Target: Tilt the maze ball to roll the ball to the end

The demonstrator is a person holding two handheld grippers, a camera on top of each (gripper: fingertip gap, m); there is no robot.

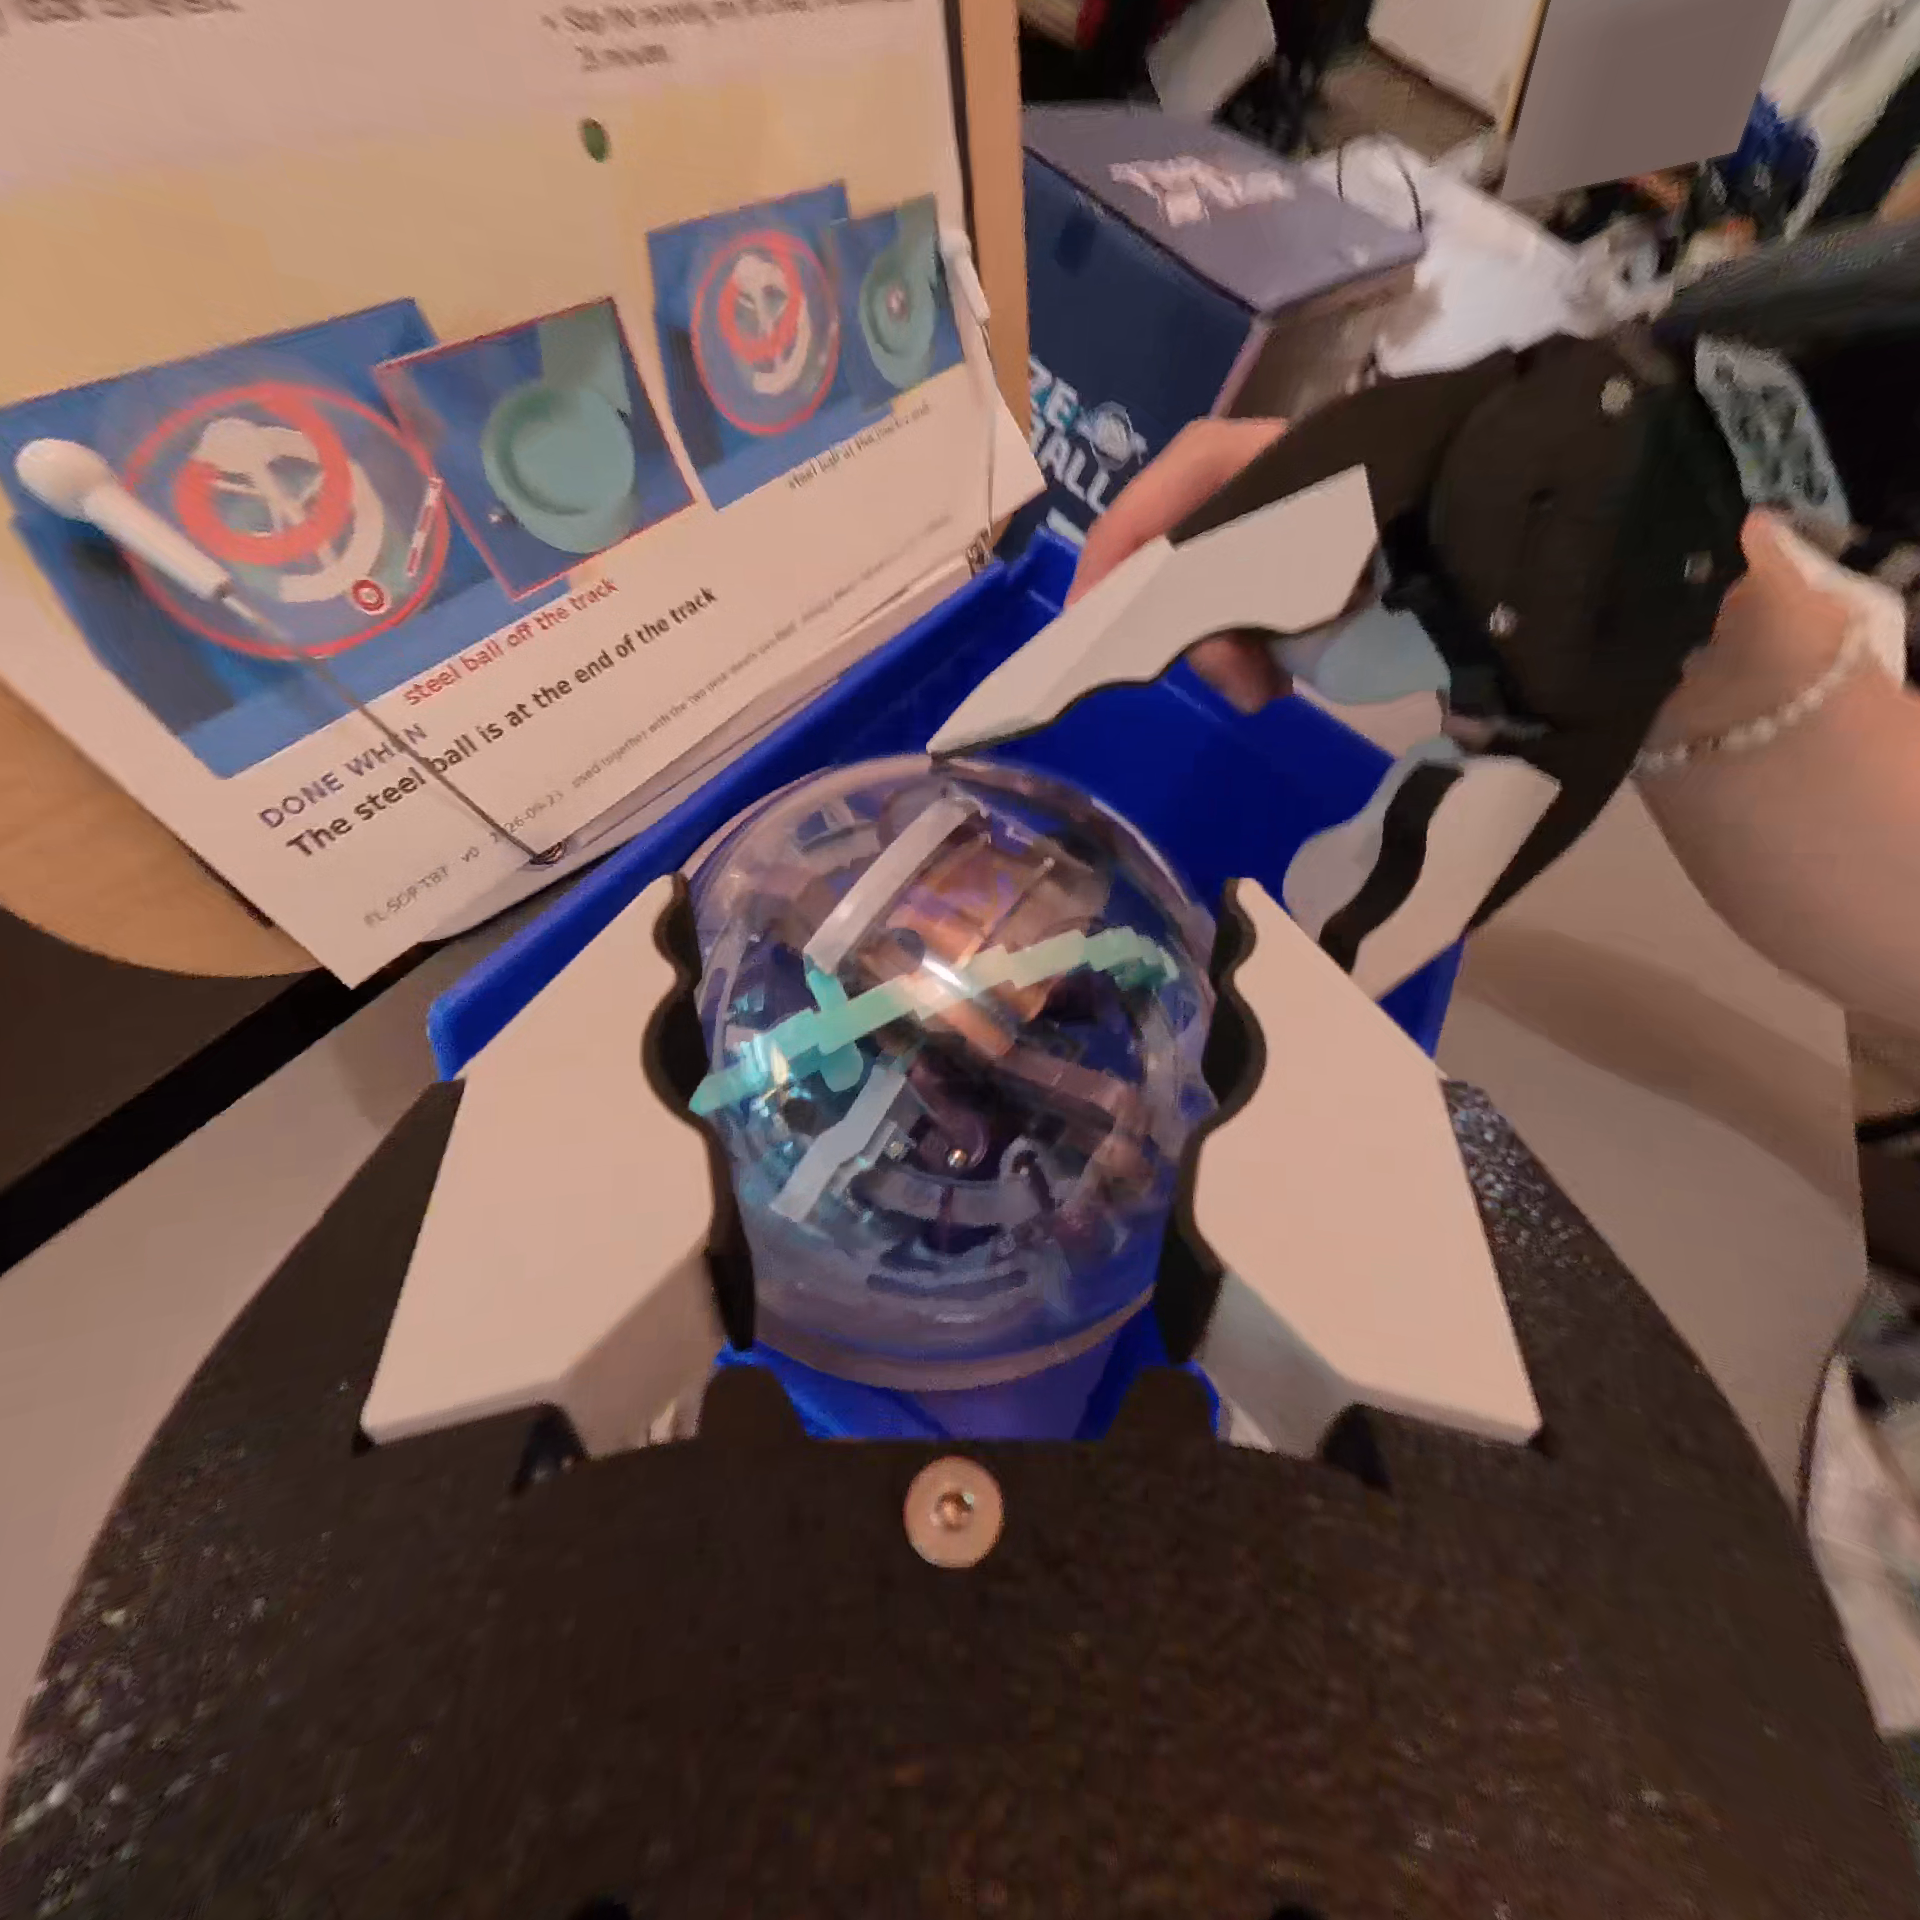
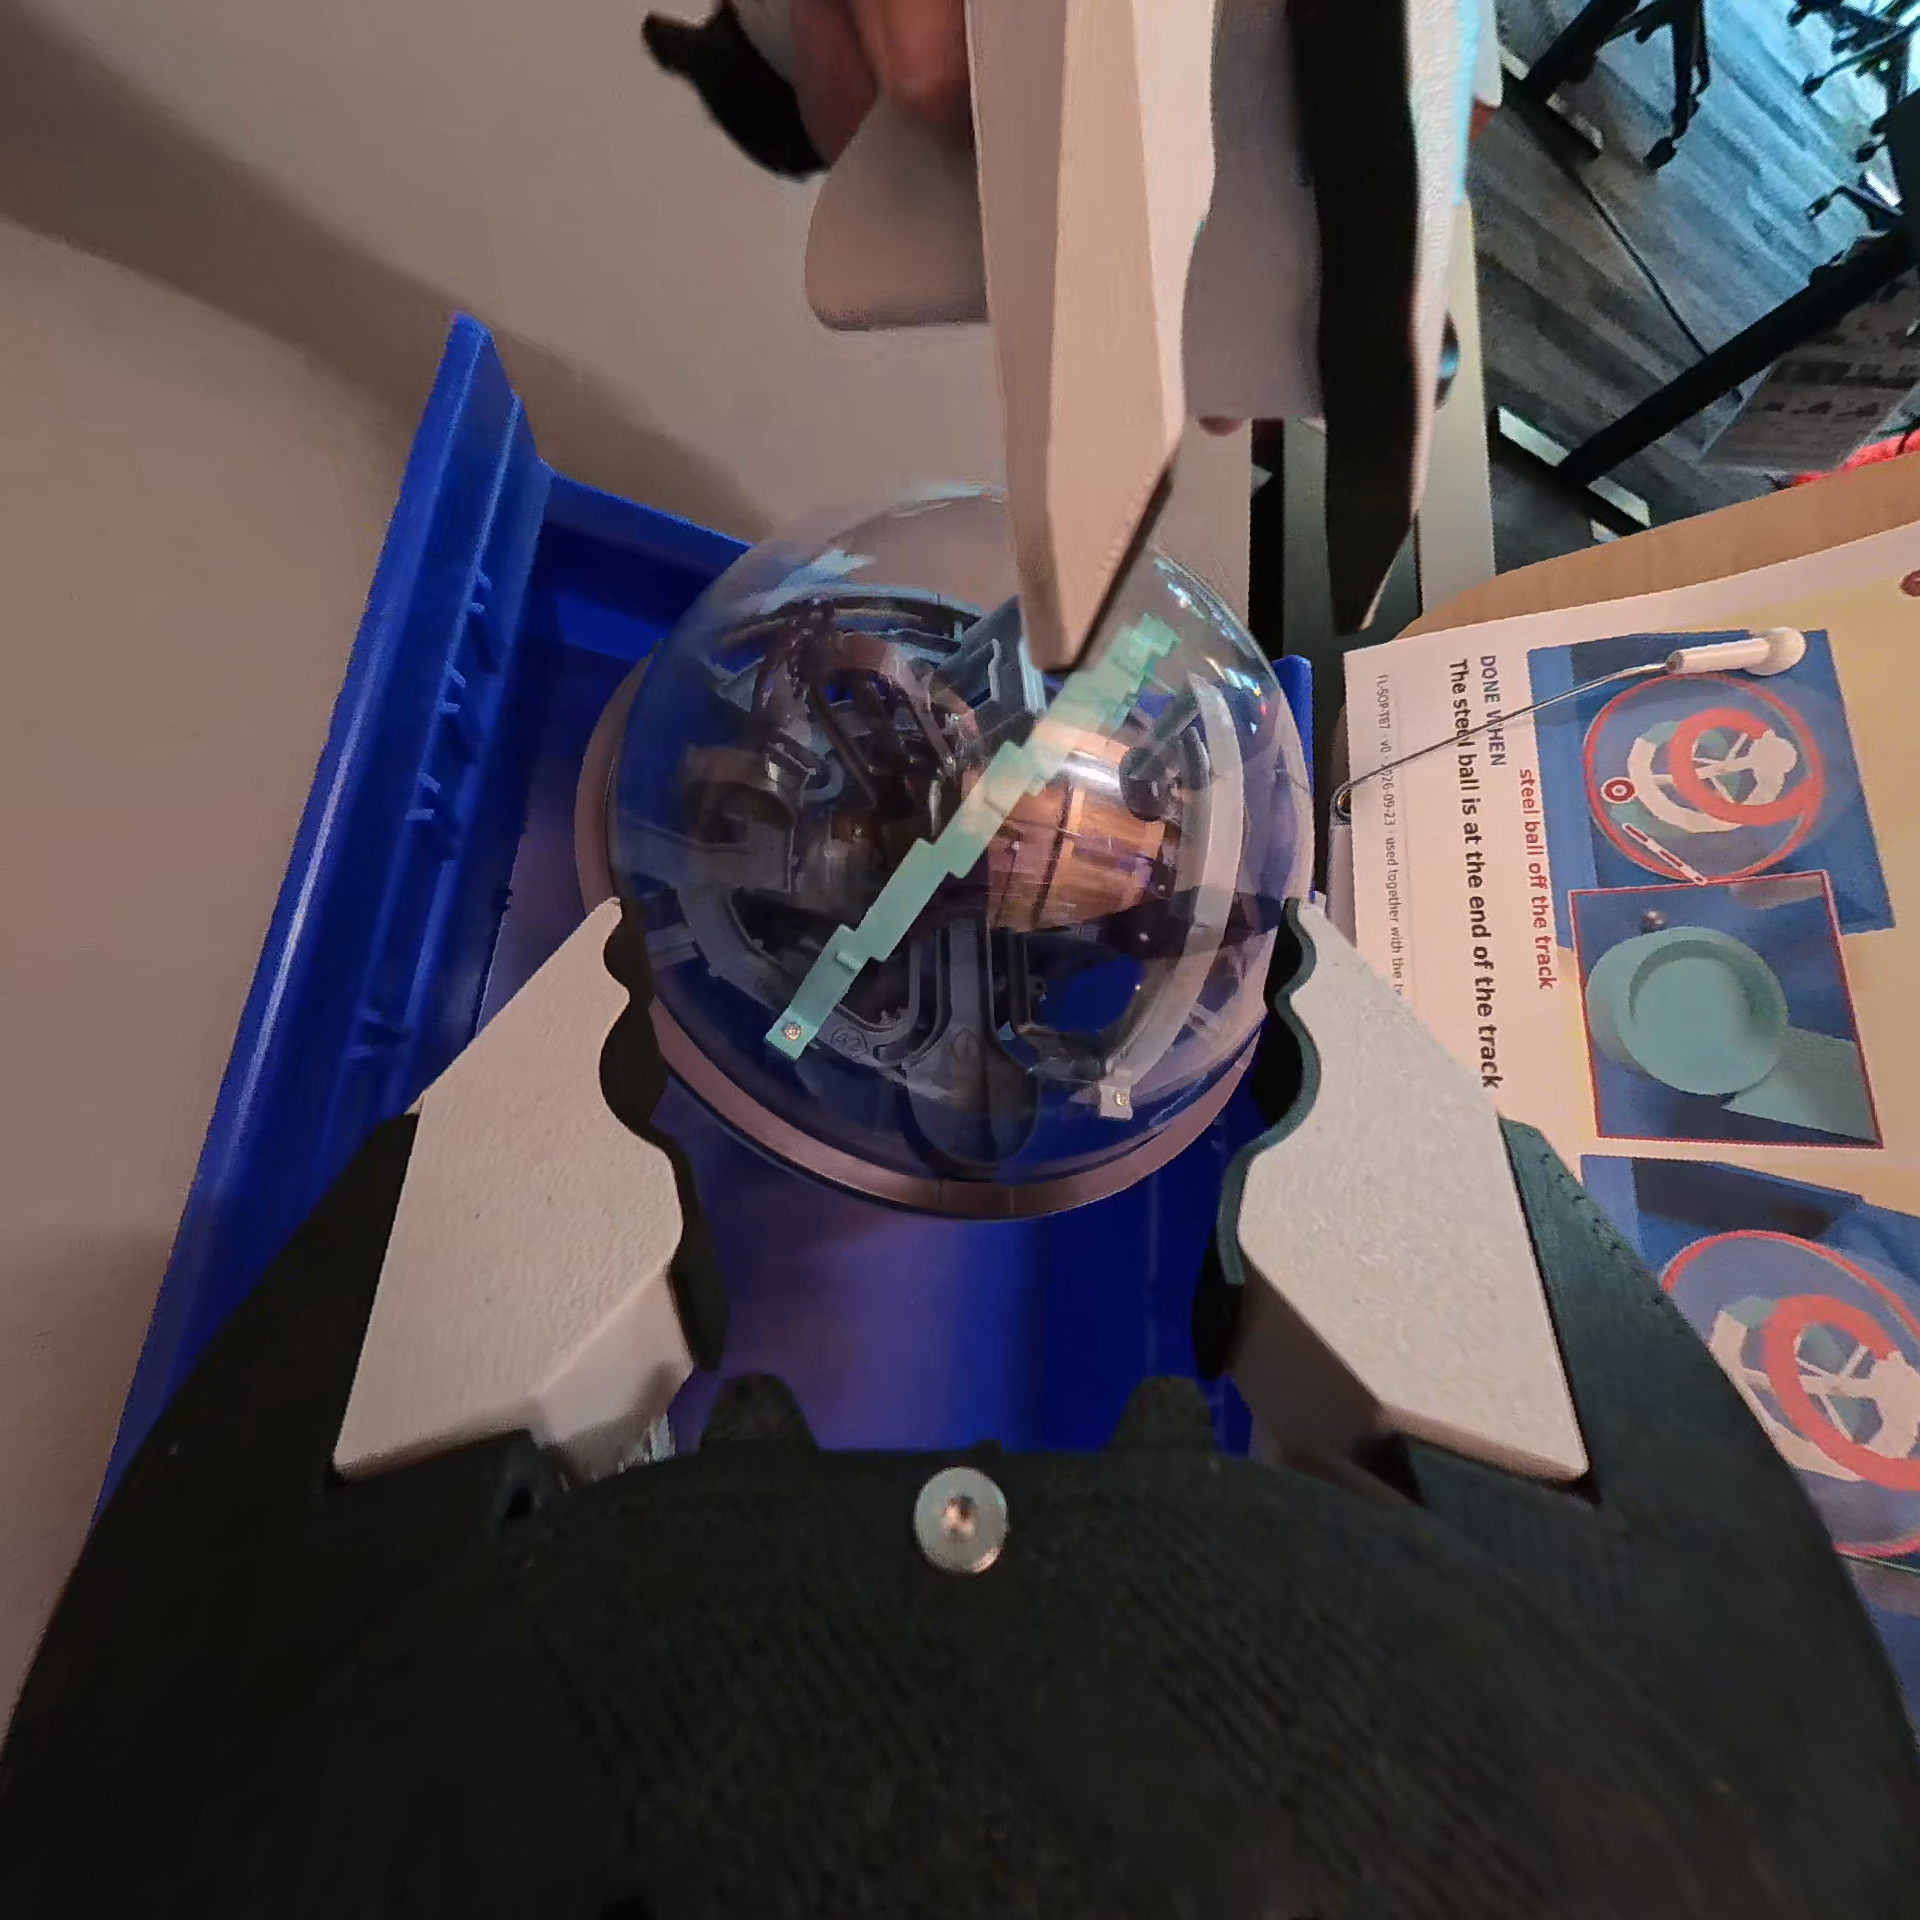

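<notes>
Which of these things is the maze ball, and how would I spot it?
Find the bright blue bin on the pale table. Sitting in it is the maze ball, a clear plastic globe between the white fingers of both grippers. Unlike the flat printed sheet beside the bin, it is round and see-through, with dark tracks and a stepped mint-green strip inside.
</notes>
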